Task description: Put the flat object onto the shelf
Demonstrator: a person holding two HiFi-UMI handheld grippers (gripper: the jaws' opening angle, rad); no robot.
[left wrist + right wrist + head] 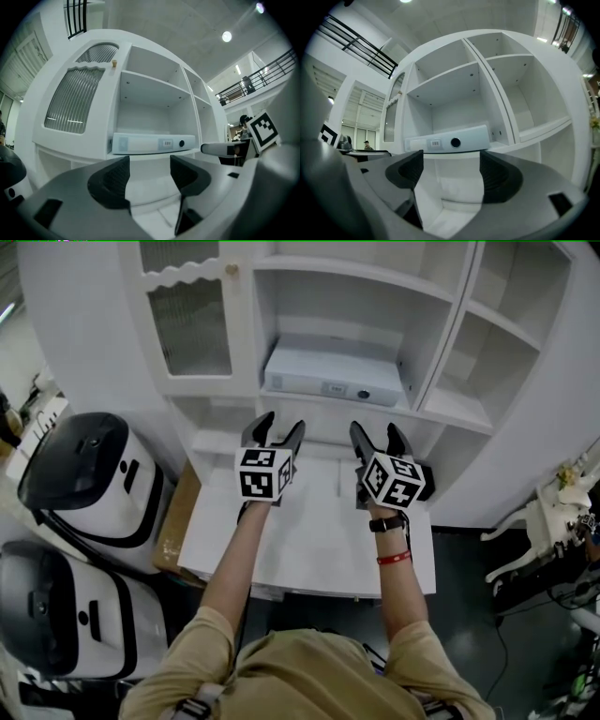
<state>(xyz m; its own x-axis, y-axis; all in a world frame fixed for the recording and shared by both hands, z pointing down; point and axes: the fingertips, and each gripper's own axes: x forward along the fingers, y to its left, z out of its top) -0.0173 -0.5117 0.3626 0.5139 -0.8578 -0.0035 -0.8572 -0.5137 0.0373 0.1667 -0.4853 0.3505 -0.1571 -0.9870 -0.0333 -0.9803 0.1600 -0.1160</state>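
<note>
A flat pale-blue binder-like object (333, 376) lies on the white cabinet's middle shelf (375, 409); it shows as a long slab with a label and a round hole (150, 143) (450, 139). My left gripper (274, 432) and right gripper (375, 434) hover side by side over the white counter (309, 540), just in front of and below the shelf, both pointing at the object. Both stand open with nothing between their jaws (149, 176) (451, 173). Neither touches the object.
The white cabinet has a ribbed glass door (192, 324) at upper left and open compartments (487, 352) at right. Two black-and-white helmet-like devices (89, 474) (56, 615) sit left of the counter. A brown box (173, 521) leans beside it. White furniture parts (553, 521) lie at right.
</note>
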